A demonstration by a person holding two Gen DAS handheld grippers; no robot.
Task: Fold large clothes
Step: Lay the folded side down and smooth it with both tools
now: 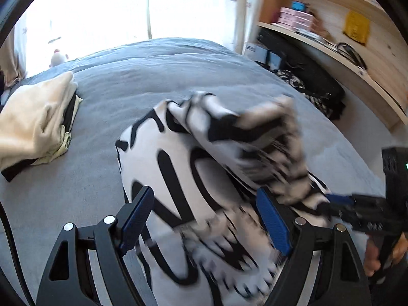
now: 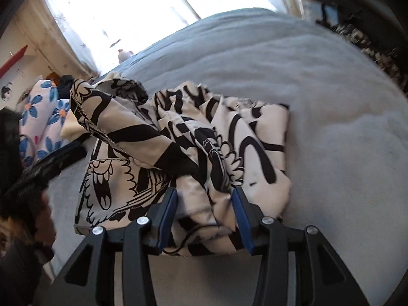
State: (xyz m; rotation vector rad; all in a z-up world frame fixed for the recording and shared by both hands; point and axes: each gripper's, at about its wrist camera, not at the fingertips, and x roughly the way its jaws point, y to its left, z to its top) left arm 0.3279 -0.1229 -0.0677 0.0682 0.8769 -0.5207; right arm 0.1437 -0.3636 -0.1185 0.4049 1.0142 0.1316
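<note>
Both hand-held grippers open

both cameras sit on the grippers and look steeply down along their fingers at the bed, close above it. the left wrist view faces the window with shelves at its right. the right wrist view faces the same window. both share the black-and-white garment and grey bedcover.

The left gripper and right gripper look alike: black angular plastic frames with triangular cut-outs, round silver screws at the pivots, and ribbed blue pads lining each finger's inner face. A small green light glows beside the right gripper's black housing.
</note>
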